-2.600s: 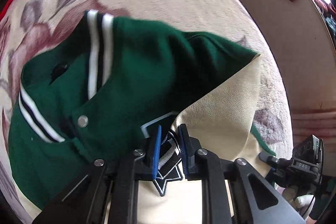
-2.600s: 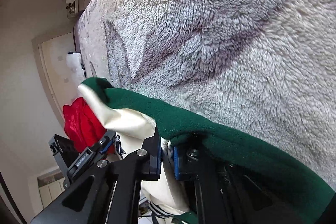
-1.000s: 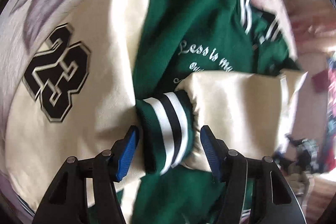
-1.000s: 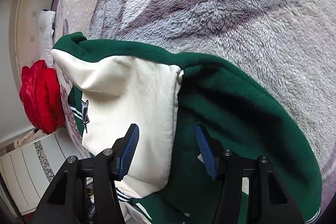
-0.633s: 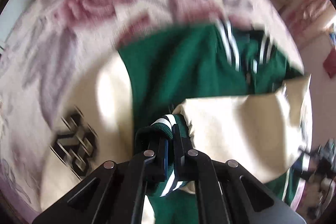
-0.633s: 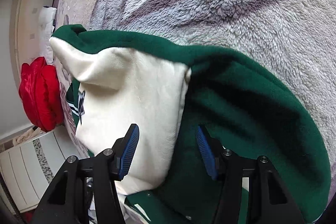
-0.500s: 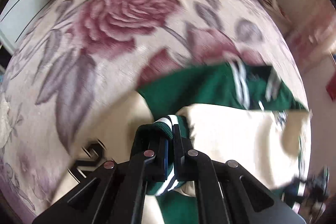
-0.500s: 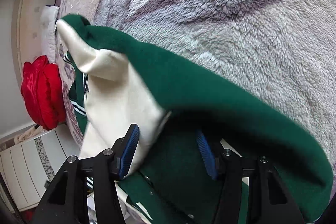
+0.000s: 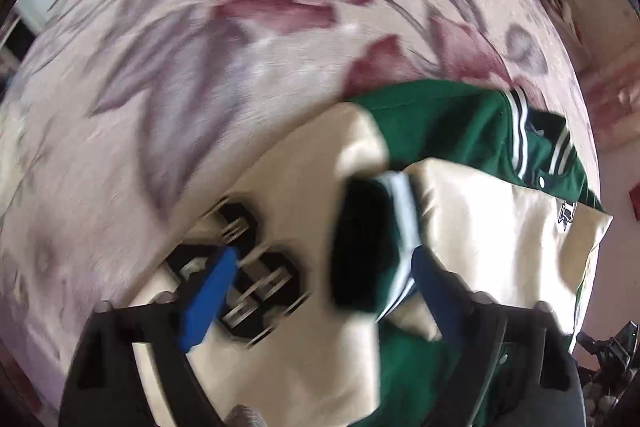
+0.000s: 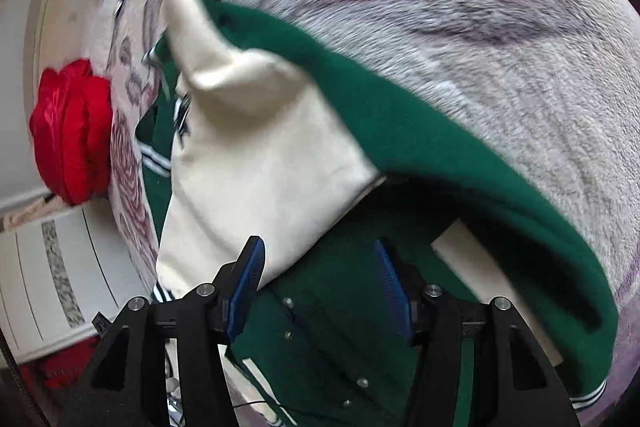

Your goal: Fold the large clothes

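L gripper [image 9: 320, 291] had its blue-padded fingers [image 9: 206, 301] spread wide, w/ the striped knit cuff [image 9: 384, 247] lying loose between them, blurred, not clamped. Under the cuff lay a cream, smooth leather-like sleeve [image 9: 288, 359] bearing a black numeral patch [image 9: 248, 267]. R gripper [image 10: 322, 293] also stood wide open, nothing pinched, above green felt-like body fabric w/ metal snaps [image 10: 286, 303]. The varsity jacket [image 10: 420, 147] lay part-folded on a plush floral blanket [image 9: 200, 47]; a second cream sleeve [image 10: 256, 163] was folded across the green body, its corner peaked. Farther off, a shiny red garment [image 10: 70, 131] sat at the blanket edge.
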`<state>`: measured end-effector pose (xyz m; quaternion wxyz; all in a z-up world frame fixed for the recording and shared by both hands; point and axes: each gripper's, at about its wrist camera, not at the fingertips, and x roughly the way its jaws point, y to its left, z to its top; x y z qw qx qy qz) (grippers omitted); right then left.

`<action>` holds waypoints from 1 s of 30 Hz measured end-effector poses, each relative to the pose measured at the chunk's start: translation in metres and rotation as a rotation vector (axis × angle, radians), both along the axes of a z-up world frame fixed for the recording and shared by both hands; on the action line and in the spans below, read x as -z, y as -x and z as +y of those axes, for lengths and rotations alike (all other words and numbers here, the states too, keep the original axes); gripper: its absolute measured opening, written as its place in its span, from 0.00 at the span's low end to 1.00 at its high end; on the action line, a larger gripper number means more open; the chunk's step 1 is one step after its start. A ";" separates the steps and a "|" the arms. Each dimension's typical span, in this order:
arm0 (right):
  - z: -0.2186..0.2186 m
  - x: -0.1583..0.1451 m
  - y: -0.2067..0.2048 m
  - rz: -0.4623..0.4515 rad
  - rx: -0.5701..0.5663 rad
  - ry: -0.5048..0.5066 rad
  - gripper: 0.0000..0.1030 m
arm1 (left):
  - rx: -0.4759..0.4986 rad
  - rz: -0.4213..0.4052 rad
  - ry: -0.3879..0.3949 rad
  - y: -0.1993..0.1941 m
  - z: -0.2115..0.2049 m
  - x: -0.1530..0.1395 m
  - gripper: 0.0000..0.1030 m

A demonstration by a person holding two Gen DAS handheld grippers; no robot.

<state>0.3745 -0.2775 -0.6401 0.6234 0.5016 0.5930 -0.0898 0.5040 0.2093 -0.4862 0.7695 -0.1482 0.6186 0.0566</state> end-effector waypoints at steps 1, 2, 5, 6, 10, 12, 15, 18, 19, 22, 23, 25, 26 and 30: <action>0.010 -0.003 -0.004 -0.001 -0.028 -0.006 0.57 | -0.038 0.006 0.000 0.012 0.011 -0.001 0.88; 0.018 -0.005 -0.007 0.000 -0.052 -0.012 0.57 | -0.098 0.018 0.012 0.034 0.028 -0.004 0.88; 0.062 -0.005 -0.012 0.023 -0.153 -0.009 0.57 | -0.332 0.039 0.099 0.117 0.081 -0.008 0.88; 0.079 -0.002 -0.014 0.038 -0.190 -0.003 0.57 | -0.393 0.052 0.121 0.140 0.093 -0.007 0.88; 0.130 0.008 -0.012 0.080 -0.286 0.051 0.57 | -0.735 0.115 0.249 0.273 0.125 0.008 0.87; 0.160 0.008 -0.014 0.070 -0.317 0.099 0.57 | -0.847 0.145 0.352 0.314 0.128 0.035 0.87; 0.189 0.005 -0.019 0.050 -0.353 0.186 0.57 | -0.963 0.113 0.483 0.339 0.133 0.070 0.87; 0.214 0.008 -0.026 0.070 -0.389 0.293 0.57 | -1.082 0.046 0.547 0.340 0.143 0.100 0.85; 0.219 0.009 -0.028 0.078 -0.396 0.317 0.57 | -1.111 0.039 0.515 0.338 0.148 0.101 0.78; 0.232 0.015 -0.031 0.094 -0.399 0.359 0.57 | -1.199 -0.015 0.341 0.332 0.169 0.086 0.25; 0.236 0.016 -0.032 0.102 -0.399 0.378 0.57 | -1.200 -0.059 0.293 0.327 0.181 0.080 0.24; 0.241 0.017 -0.034 0.103 -0.398 0.392 0.57 | -1.172 -0.117 0.241 0.310 0.208 0.073 0.19; 0.243 0.017 -0.035 0.102 -0.398 0.400 0.57 | -1.161 -0.142 0.233 0.300 0.224 0.072 0.19; 0.250 0.016 -0.042 0.101 -0.418 0.455 0.57 | -1.096 -0.176 0.206 0.250 0.292 0.078 0.18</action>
